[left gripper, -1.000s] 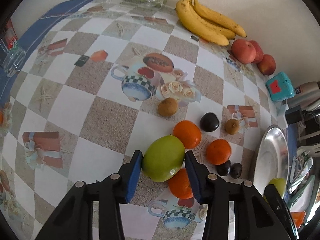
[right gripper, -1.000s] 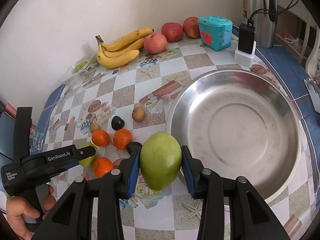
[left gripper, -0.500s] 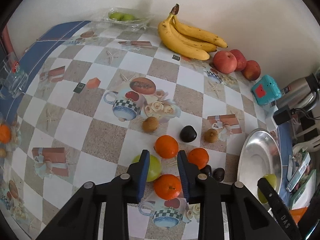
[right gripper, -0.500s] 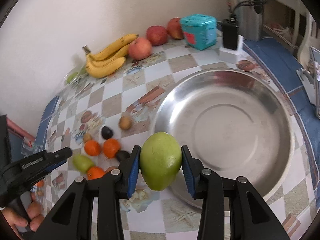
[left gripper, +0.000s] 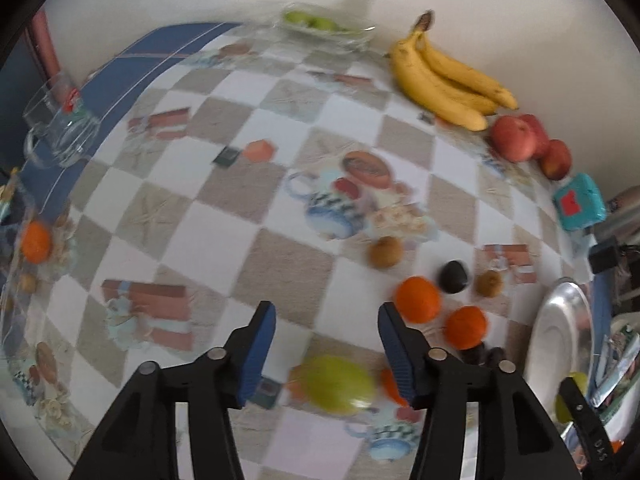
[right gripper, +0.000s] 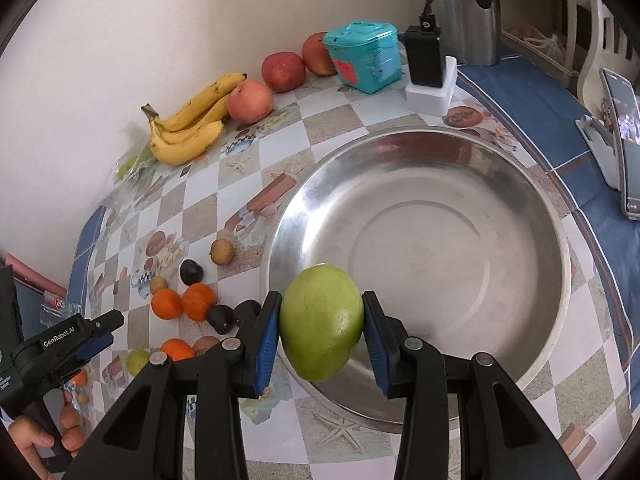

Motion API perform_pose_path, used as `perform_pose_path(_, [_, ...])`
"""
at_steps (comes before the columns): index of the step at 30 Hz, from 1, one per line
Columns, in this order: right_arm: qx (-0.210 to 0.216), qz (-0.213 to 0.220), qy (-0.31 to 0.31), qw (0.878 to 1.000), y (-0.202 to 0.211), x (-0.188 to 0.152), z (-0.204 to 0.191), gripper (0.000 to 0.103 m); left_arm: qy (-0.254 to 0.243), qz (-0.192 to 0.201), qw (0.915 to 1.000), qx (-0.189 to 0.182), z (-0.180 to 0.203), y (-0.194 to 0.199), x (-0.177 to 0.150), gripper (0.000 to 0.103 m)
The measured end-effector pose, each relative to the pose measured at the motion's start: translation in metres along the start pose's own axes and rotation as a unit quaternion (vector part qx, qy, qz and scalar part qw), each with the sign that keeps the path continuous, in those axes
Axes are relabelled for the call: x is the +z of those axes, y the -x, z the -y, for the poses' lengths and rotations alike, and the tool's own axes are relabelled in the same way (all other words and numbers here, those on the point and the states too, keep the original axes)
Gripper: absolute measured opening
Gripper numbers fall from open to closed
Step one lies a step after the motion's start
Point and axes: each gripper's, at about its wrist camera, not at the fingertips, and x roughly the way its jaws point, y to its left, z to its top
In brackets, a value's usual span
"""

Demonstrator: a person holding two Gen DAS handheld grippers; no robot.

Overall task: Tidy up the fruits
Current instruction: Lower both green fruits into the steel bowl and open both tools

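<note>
My right gripper (right gripper: 322,322) is shut on a large green fruit (right gripper: 322,320) and holds it over the near rim of the steel bowl (right gripper: 420,240). The jaws of my left gripper (left gripper: 326,344) are opening with no pad on anything. A second green fruit (left gripper: 338,384) lies on the table below and between its fingers, blurred. Beside it are oranges (left gripper: 418,300), dark plums (left gripper: 454,276) and brown kiwis (left gripper: 385,252). The right wrist view shows the left gripper (right gripper: 106,330) at lower left, held by a hand (right gripper: 32,436).
Bananas (right gripper: 188,128), red apples (right gripper: 250,102) and a teal box (right gripper: 364,56) line the wall. A charger (right gripper: 426,56) and a kettle (right gripper: 468,12) stand behind the bowl, a phone (right gripper: 622,140) to its right. A glass mug (left gripper: 60,128) sits at the table's left edge.
The left jaws, first either side of the green fruit, narrowed as the gripper rose off it, then spread wide. The right gripper carried its green fruit over the bowl's rim.
</note>
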Motion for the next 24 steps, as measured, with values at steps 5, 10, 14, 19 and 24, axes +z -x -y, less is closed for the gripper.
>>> perform_pose_path(5, [-0.005,-0.002,0.004,1.0,-0.001,-0.001,-0.002,0.041,0.01,-0.057,0.998,-0.025,-0.006,-0.019,-0.011,0.062])
perform_pose_path(10, [-0.007,-0.004,0.007,1.0,-0.001,-0.002,-0.003,0.041,0.032,-0.106,0.9932,-0.036,-0.007,-0.043,-0.026,0.062])
perform_pose_path(14, [-0.007,-0.005,0.003,1.0,-0.001,-0.002,-0.001,0.041,0.045,-0.092,0.9937,-0.046,-0.01,-0.039,-0.025,0.062])
perform_pose_path(19, [-0.006,-0.007,0.004,1.0,-0.002,-0.002,-0.001,0.041,0.024,-0.094,0.995,-0.024,-0.003,-0.041,-0.027,0.062])
perform_pose_path(24, [-0.008,-0.008,0.001,1.0,-0.002,-0.003,0.0,0.041,0.016,-0.082,0.9965,-0.004,0.001,-0.042,-0.026,0.051])
